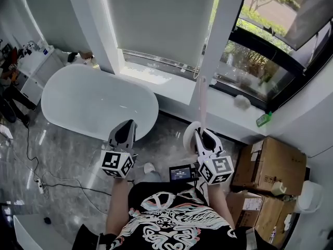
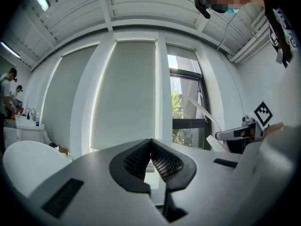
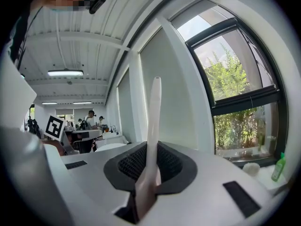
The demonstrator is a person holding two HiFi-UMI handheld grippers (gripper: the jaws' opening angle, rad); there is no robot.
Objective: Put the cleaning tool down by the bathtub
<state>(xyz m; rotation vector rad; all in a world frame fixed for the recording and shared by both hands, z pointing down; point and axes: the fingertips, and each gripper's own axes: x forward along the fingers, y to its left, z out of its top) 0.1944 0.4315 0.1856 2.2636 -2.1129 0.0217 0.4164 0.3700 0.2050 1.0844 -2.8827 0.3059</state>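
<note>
Right gripper (image 3: 149, 166) clamps cleaning tool (image 3: 153, 121) by its handle, upright. Left gripper (image 2: 151, 160) jaws together, empty. Bathtub (image 1: 88, 100) far left; cardboard boxes (image 1: 268, 165) near right; green bottle (image 1: 264, 119) on windowsill (image 1: 223, 113).

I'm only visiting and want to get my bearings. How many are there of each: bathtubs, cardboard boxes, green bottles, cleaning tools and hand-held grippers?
Bathtub: 1
Cardboard boxes: 2
Green bottle: 1
Cleaning tool: 1
Hand-held grippers: 2, the left hand-held gripper and the right hand-held gripper
Total: 7
</note>
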